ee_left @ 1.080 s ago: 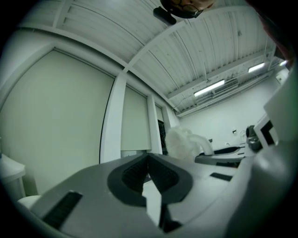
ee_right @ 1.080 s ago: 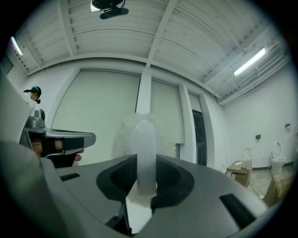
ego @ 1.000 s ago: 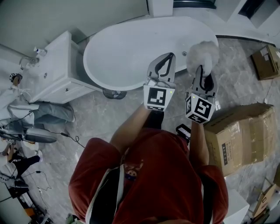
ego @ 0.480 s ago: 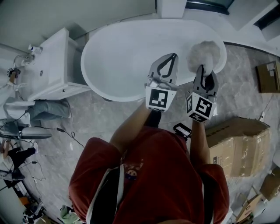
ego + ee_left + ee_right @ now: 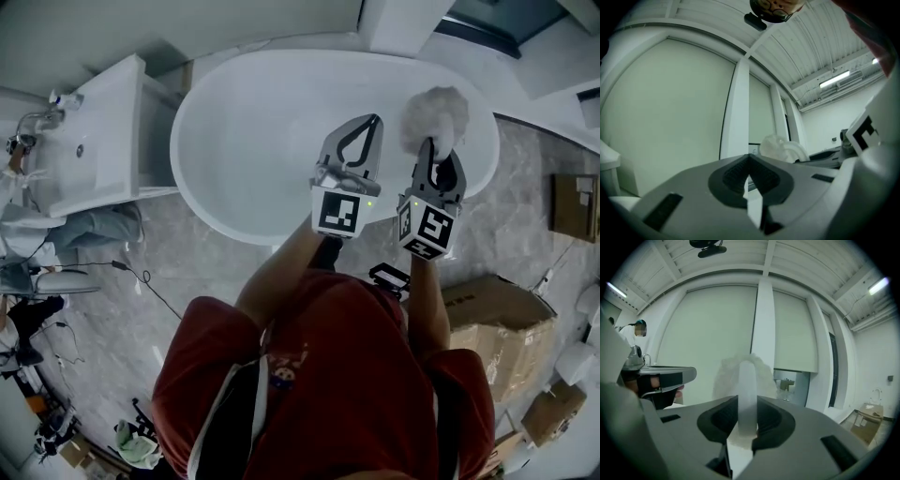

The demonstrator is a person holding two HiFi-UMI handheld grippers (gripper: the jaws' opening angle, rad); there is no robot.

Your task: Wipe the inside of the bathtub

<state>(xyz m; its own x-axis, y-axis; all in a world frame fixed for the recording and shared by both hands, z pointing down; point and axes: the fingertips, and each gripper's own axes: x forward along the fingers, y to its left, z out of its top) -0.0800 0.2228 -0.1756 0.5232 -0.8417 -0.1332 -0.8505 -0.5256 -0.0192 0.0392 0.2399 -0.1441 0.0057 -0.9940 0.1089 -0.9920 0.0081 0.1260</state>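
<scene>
Marbled grey floor [image 5: 202, 267] surrounds a white freestanding bathtub [image 5: 262, 122], with a white vanity sink [image 5: 89, 141] to its left and cardboard boxes [image 5: 497, 319] off to the right; the person stands at the tub's near side with both grippers held out over its right half. The right gripper [image 5: 434, 145] is clamped on the pale handle [image 5: 746, 390] of a fluffy white wiper [image 5: 434, 114], whose head shows over the tub's right end near the rim; the right gripper view looks at wall and ceiling, so the head seems raised above the tub and not pressed on it. The left gripper [image 5: 372, 122] has its jaws together with nothing between them, just beside the right one. The wiping proper looks not yet begun; the step in hand is bringing the head down onto the inner wall. To do it well, tip the right gripper downward so the fluff meets the surface flat; hold the clamp firm so the smooth handle does not twist; sweep in long overlapping passes from rim to basin floor, working from the right end leftward; keep the empty gripper clear of the stroke.
</scene>
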